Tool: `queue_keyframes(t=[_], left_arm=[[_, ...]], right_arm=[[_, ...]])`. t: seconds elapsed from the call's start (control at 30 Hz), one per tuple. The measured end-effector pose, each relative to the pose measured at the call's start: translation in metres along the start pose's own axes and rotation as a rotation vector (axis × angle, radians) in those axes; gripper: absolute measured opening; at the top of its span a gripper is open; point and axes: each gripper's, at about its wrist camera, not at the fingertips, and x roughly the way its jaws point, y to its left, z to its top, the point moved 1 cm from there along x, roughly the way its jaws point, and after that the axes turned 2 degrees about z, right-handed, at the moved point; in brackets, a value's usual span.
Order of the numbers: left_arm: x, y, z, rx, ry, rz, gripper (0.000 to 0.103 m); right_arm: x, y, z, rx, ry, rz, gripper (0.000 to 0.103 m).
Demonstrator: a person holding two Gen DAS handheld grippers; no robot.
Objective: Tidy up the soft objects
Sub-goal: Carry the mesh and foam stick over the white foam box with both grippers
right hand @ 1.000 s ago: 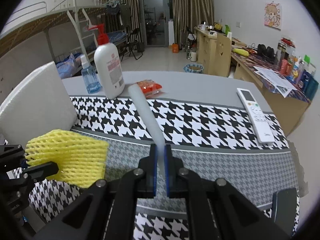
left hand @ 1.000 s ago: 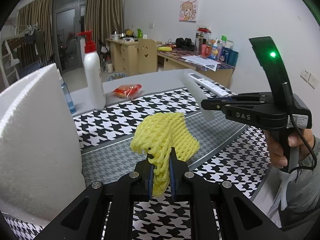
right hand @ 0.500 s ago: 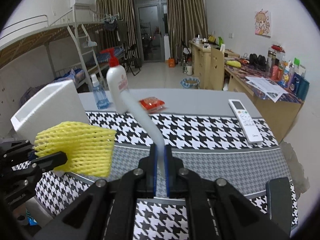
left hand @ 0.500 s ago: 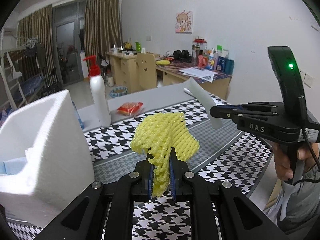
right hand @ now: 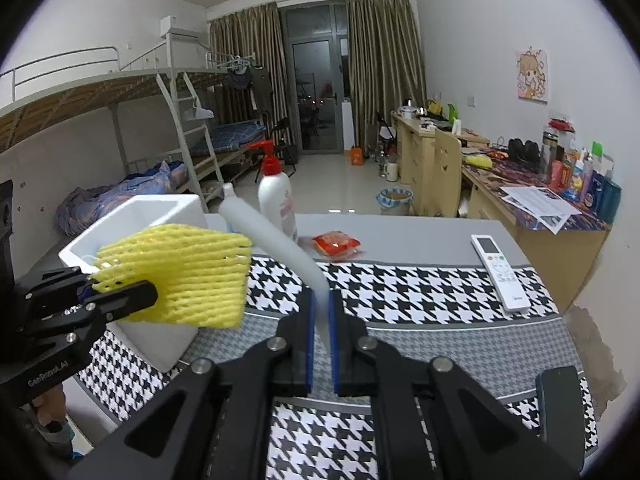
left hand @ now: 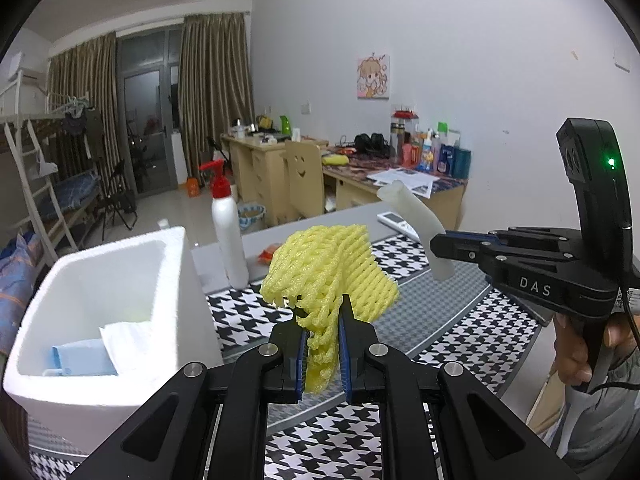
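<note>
Houndstooth worktop [left hand: 460, 344] below, we are pinching light, springy yellow net [left hand: 328, 276] by its edge in our left claw [left hand: 323, 354]; the right claw [right hand: 321, 350] is squeezing soft white tube [right hand: 280, 244], box [left hand: 100, 264] to the left.

The left tongs [left hand: 322, 344] are being shown as matte black linkage arms with silver screws and blue pads. The right tongs [right hand: 322, 344] are being built alike; "DAS" is being displayed in white on their body, beneath a lit green lamp. A grey sleeve [left hand: 600, 428] is being worn.
</note>
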Motion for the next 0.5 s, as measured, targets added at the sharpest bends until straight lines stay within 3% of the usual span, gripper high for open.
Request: queue_keyframes(t=[0.5], left_arm=[[-0.027,0.028,0.021,-0.036,-0.110,0.086,0.014]], right_arm=[[-0.020,0.018,0.025,0.024,-0.104,0.089,0.009]])
